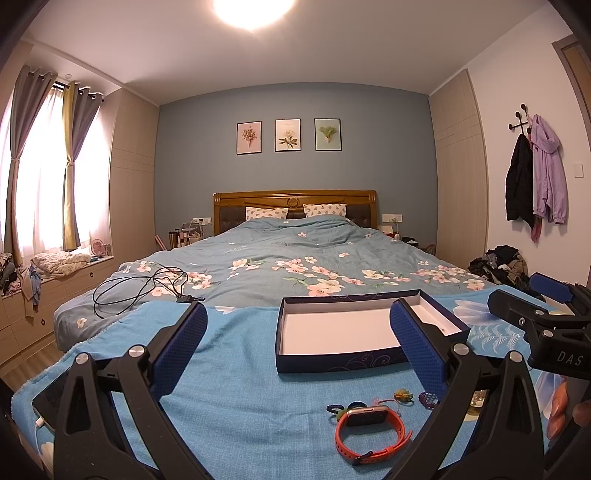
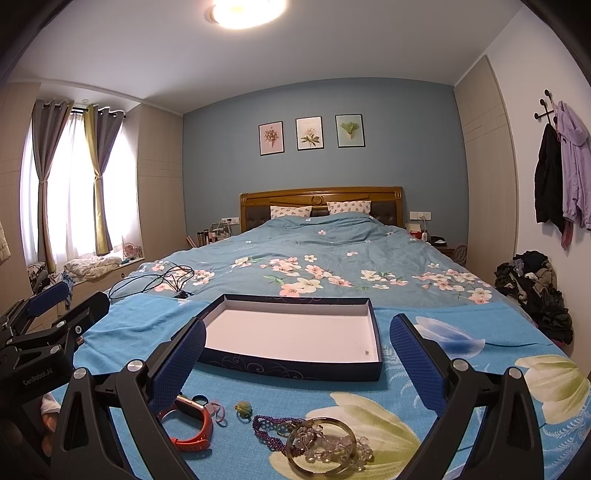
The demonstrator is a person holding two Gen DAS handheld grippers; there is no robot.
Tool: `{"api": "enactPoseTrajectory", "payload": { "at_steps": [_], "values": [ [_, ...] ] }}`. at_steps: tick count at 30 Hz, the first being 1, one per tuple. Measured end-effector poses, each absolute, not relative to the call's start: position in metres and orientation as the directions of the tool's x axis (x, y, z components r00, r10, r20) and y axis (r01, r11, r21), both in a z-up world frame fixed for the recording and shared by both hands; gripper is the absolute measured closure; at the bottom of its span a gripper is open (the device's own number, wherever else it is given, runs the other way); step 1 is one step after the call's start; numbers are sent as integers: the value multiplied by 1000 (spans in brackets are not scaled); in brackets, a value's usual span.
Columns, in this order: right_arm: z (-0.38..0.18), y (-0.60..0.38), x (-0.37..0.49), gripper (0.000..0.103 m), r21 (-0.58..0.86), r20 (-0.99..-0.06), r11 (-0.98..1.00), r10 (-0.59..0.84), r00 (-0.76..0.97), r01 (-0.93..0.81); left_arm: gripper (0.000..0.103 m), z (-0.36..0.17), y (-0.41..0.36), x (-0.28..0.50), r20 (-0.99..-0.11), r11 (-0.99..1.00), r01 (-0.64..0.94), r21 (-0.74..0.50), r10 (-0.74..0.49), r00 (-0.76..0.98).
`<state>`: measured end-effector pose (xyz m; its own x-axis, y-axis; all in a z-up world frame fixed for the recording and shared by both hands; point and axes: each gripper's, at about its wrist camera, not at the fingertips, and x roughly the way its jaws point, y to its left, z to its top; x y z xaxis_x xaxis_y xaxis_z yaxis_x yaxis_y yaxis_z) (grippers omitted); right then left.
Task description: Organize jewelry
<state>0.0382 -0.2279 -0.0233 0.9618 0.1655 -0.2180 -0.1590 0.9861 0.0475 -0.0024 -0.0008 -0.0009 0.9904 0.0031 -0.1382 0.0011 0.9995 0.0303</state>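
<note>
bed (image 2: 332,258) | box (image 2: 295,332): navy, white-lined | bangle (image 2: 320,448): translucent | watch (image 1: 371,432): orange

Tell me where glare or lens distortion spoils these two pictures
Left wrist view: ceiling lamp blows out white, window overexposed, walls bowed by the fisheye. Right wrist view: same lamp glare, bright window, dark corners; the box and bangle stay sharp.

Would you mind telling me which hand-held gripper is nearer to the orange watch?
Left. The orange watch lies just ahead between the left hand-held gripper fingers; it sits left of the right hand-held gripper.
</note>
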Motion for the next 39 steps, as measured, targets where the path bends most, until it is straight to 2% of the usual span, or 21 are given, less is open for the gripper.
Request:
{"api": "enactPoseTrajectory", "payload": {
  "at_steps": [20,24,27,30,35,39],
  "values": [
    [-25,-228,38,7,50,-235,984,176,956,-169,6,-4,-1,-1,-160,999,12,30,-7,987],
    [-27,-232,40,7,45,-259,983,181,949,-176,6,-7,1,3,-180,999,23,32,-17,983],
    [-31,-238,47,7,60,-312,981,193,930,-184,6,-10,1,7,-204,998,39,41,-30,979],
    [-38,-246,55,7,66,-392,981,194,899,-183,6,-14,2,15,-252,996,76,48,-61,966],
    [-56,-255,68,7,51,-531,975,208,822,-214,6,-34,-2,38,-403,982,178,71,-135,905],
    [-66,-263,72,20,58,-598,970,223,770,-237,6,-54,-7,57,-520,967,242,76,-169,837]
  ]
}}
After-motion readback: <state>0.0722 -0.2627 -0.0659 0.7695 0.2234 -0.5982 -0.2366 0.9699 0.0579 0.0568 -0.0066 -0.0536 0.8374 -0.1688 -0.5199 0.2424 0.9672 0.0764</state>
